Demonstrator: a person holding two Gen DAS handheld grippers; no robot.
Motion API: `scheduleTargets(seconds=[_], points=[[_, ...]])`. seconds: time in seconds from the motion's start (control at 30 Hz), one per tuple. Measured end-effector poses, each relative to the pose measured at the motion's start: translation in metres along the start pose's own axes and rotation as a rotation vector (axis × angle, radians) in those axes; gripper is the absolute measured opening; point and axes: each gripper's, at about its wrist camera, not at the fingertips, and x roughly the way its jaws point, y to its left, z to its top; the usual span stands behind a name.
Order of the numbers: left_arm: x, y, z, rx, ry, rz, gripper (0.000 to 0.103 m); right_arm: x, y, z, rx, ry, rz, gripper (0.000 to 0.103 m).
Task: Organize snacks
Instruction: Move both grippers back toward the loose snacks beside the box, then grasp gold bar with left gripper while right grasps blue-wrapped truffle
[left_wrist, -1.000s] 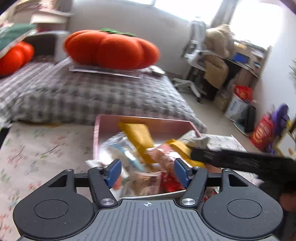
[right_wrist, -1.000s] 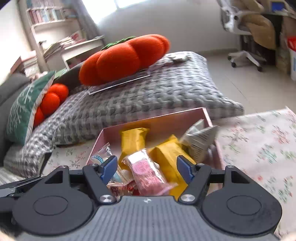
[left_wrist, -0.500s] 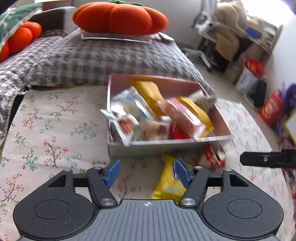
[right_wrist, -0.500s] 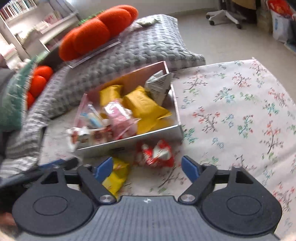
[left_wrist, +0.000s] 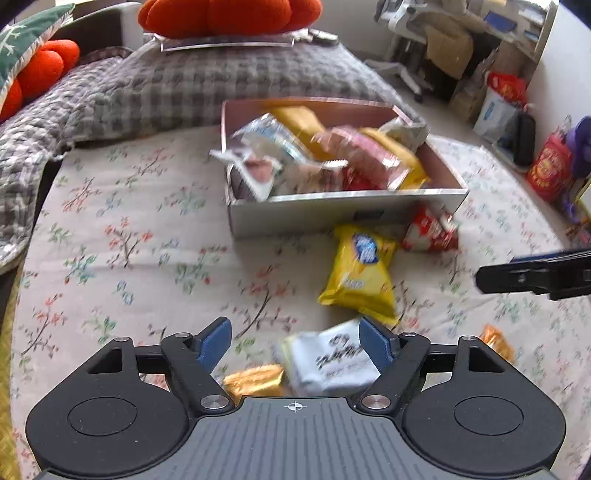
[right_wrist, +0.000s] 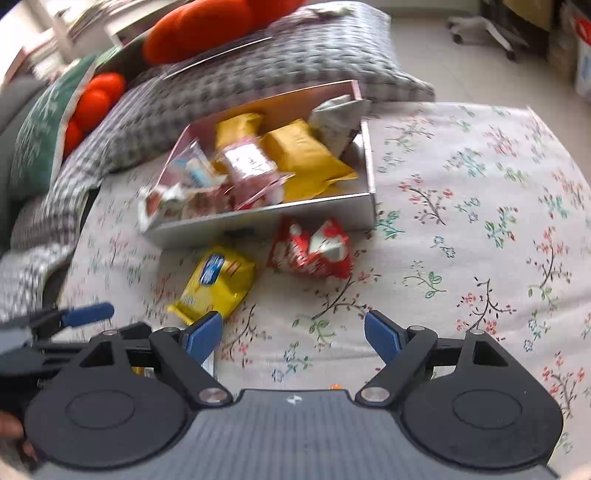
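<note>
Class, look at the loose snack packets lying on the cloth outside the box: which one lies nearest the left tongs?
The white packet with dark lettering, right at the left tongs. The yellow packet and red packet lie farther off, by the box.

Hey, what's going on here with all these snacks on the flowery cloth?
A person holding a claw in each hand is sorting snacks into a box that is already piled with packets. Several still lie loose on the cloth: a yellow packet, a red packet, a white packet and a gold packet. The left claw is opening just over the white packet, not gripping it. The right claw is open and empty.
</note>
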Motion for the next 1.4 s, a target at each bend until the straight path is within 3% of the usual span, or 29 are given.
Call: scheduleTargets(seconds=[0.1, 0.3, 0.53, 0.63, 0.7, 0.77, 1.1, 1.27, 1.4], points=[[-0.001, 0.002, -0.010, 0.008, 0.012, 0.044, 0.077, -0.004, 0.010, -0.005, -0.069, -0.010, -0.023, 0.082], [-0.013, 0.005, -0.032, -0.047, 0.013, 0.036, 0.077, -0.011, 0.016, -0.015, -0.084, -0.018, -0.009, 0.082], [-0.001, -0.008, -0.050, -0.014, 0.048, 0.078, 0.073, -0.013, 0.030, -0.026, -0.126, -0.011, 0.012, 0.082], [0.004, -0.013, -0.051, 0.029, 0.038, 0.135, 0.056, -0.012, 0.038, -0.031, -0.155, -0.009, 0.004, 0.082], [0.001, -0.016, -0.051, 0.040, 0.035, 0.124, 0.034, -0.011, 0.040, -0.033, -0.156, 0.000, 0.009, 0.081], [0.000, -0.013, -0.049, 0.032, 0.039, 0.112, 0.027, -0.009, 0.042, -0.035, -0.155, 0.005, 0.018, 0.081], [-0.013, 0.002, -0.040, -0.043, -0.004, 0.084, 0.027, 0.010, 0.076, -0.058, -0.270, 0.070, 0.049, 0.078], [-0.019, 0.012, -0.036, -0.081, -0.032, 0.115, 0.027, 0.029, 0.097, -0.073, -0.311, 0.107, 0.085, 0.073], [-0.020, 0.020, -0.035, -0.105, -0.036, 0.134, 0.027, 0.044, 0.117, -0.084, -0.377, 0.091, 0.062, 0.071]])
